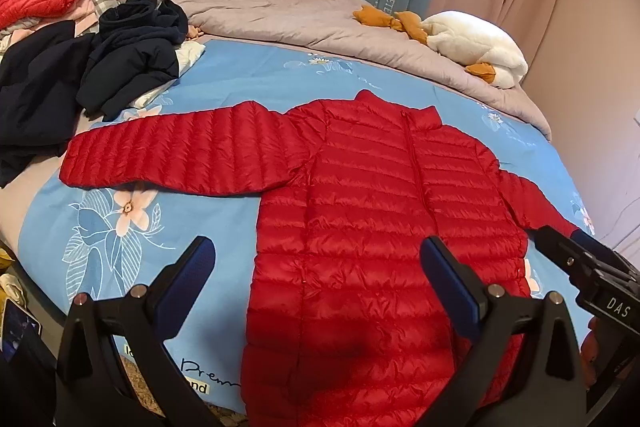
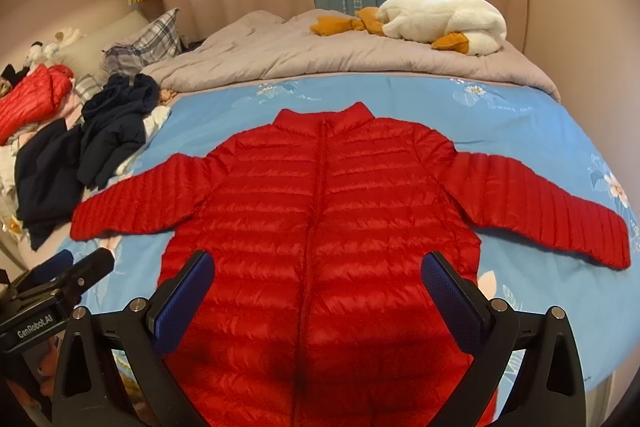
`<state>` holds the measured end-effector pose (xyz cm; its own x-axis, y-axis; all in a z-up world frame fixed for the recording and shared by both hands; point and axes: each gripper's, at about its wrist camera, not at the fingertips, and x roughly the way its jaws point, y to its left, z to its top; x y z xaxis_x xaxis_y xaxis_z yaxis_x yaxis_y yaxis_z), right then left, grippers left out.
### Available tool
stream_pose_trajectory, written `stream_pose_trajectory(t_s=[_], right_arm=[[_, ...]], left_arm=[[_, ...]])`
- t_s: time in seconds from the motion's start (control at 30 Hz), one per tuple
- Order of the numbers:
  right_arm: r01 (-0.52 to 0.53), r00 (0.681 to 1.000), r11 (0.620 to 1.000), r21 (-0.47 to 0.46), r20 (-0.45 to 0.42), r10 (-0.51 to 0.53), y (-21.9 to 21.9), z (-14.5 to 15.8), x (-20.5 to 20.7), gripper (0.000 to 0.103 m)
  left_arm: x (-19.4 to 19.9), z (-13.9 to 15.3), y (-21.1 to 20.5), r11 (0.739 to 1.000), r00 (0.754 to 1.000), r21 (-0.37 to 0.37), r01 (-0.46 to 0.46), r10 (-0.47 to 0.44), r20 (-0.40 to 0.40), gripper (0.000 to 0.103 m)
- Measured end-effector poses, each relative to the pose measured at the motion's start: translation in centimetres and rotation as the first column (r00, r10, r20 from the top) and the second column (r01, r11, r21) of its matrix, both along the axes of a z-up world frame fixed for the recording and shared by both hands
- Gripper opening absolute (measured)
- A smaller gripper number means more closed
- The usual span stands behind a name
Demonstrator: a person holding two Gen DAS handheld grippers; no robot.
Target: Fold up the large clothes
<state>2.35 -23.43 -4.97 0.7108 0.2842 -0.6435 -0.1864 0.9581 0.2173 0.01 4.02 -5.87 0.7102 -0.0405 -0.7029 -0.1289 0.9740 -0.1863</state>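
On the bed (image 2: 400, 99), a red puffer jacket (image 2: 320, 227) lies flat — both hand-held grippers, left (image 1: 316, 283) and right (image 2: 318, 291), gape wide, empty; slick quilting could slip mid-fold.

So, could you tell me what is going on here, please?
A person holds two grippers above a red puffer jacket spread flat, front up, on the blue floral bedsheet, both sleeves out. The left gripper and right gripper are open, holding nothing. Folding hasn't started.
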Motion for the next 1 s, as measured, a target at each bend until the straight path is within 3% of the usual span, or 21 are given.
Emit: stream_pose_trajectory(t_s=[1.0], right_arm=[[0.023, 1.000, 0.999, 0.036, 0.003, -0.023, -0.65, -0.14, 0.28, 0.102]], left_arm=[[0.49, -0.74, -0.10, 0.999, 1.000, -0.028, 0.016, -0.016, -0.027, 0.102]])
